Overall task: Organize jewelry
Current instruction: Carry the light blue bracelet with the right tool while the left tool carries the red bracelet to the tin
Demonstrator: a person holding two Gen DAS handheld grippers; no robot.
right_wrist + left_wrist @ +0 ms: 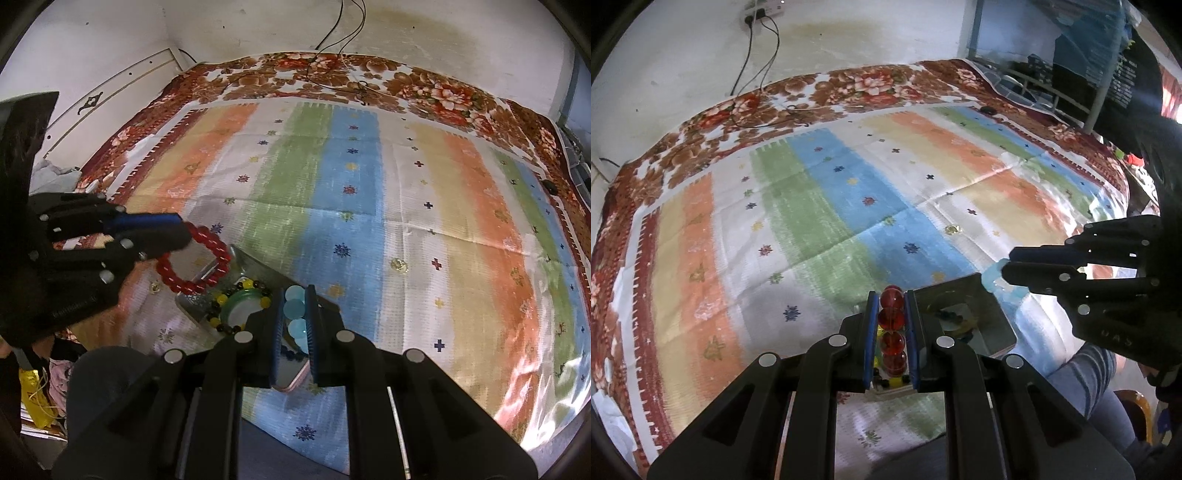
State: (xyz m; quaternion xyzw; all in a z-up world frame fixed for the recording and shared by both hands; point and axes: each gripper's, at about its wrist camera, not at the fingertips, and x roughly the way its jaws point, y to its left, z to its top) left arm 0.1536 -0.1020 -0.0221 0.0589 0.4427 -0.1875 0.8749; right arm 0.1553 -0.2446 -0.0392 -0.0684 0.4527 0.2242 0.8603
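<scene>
My left gripper [891, 299] is shut on a red bead bracelet [893, 328], held above an open metal jewelry box [990, 317]. In the right wrist view the same gripper [181, 230] holds the red bracelet [199, 264] hanging over the box [195, 306]. My right gripper [295, 295] is shut on a light blue bead bracelet [295, 310] above the box. It shows at the right of the left wrist view [1006, 267] with the blue beads [997, 284]. A green bangle [240, 301] and a yellow-and-dark bead bracelet [221, 299] lie in the box.
A striped cloth [406, 206] over a floral blanket [424, 85] covers the bed. A small gold piece [398, 264] lies on the cloth right of the box; it also shows in the left wrist view [951, 229]. Cables [757, 66] run down the wall. A metal bed frame [1071, 99] stands at the right.
</scene>
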